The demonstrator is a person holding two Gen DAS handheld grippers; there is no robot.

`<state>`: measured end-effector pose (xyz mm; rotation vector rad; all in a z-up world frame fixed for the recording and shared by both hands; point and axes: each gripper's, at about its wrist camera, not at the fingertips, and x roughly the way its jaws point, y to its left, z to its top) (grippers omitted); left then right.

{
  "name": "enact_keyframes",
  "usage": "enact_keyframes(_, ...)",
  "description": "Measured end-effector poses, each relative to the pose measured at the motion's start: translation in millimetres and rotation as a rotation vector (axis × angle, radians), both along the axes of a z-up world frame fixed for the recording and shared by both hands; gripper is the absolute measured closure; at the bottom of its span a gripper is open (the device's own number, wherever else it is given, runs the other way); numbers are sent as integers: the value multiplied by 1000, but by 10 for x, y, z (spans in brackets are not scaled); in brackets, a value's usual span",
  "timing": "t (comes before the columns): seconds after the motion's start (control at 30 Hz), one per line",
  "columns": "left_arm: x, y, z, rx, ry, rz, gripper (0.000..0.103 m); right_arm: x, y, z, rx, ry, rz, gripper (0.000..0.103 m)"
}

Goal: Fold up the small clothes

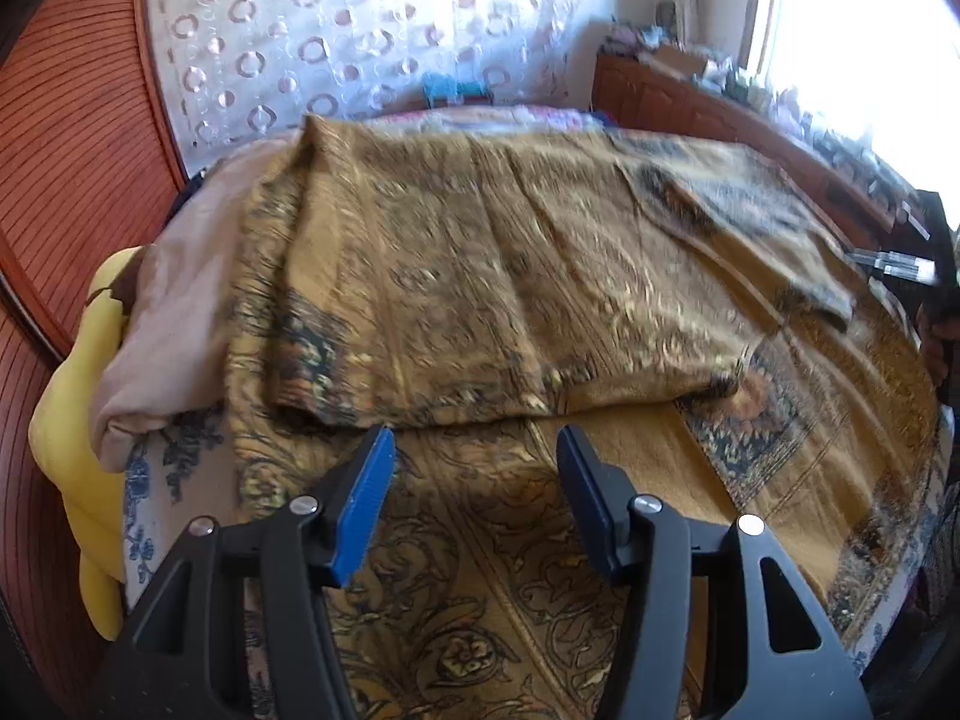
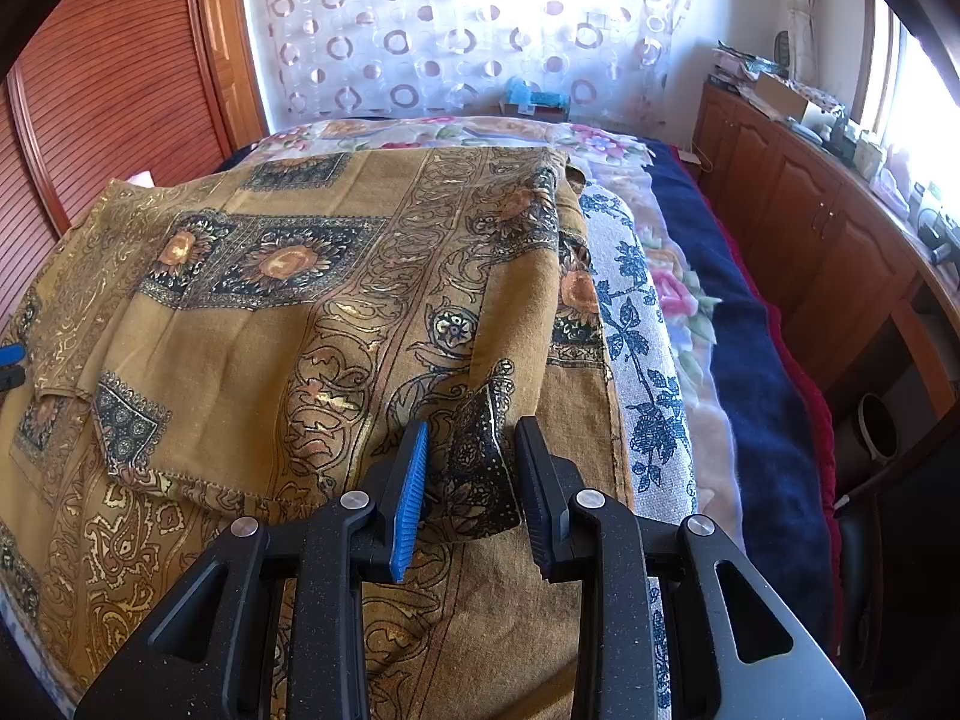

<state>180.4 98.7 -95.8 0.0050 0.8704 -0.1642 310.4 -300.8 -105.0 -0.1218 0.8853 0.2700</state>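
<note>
A fold of the patterned mustard garment (image 2: 312, 312) is judged part done, with one corner about to be taken.

In the right wrist view a dark corner of the cloth stands between the right gripper (image 2: 471, 480) jaws, which are parted and not yet closed on it. The left gripper (image 1: 474, 492) jaws gape wide, holding nothing, the folded edge just ahead. Closing on the corner is called for next. All lies on the bed (image 2: 750, 360).

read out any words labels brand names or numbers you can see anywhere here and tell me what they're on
No text can be read in either view.
Boxes and clutter on the wooden cabinet: too small and blurred to read.
Teal box by the curtain: no legible print.
Patterned cloth: ornament only.
</note>
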Motion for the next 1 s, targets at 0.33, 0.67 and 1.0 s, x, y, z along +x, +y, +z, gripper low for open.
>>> enact_keyframes(0.33,14,396,276,-21,-90,111,50,-1,3,-1,-2,-1,0,75)
enact_keyframes(0.67,218,383,78,9,-27,81,57,-1,5,-3,-2,-1,0,75)
enact_keyframes(1.0,368,483,-60,-29,39,116,57,1,5,-5,-2,-1,0,75)
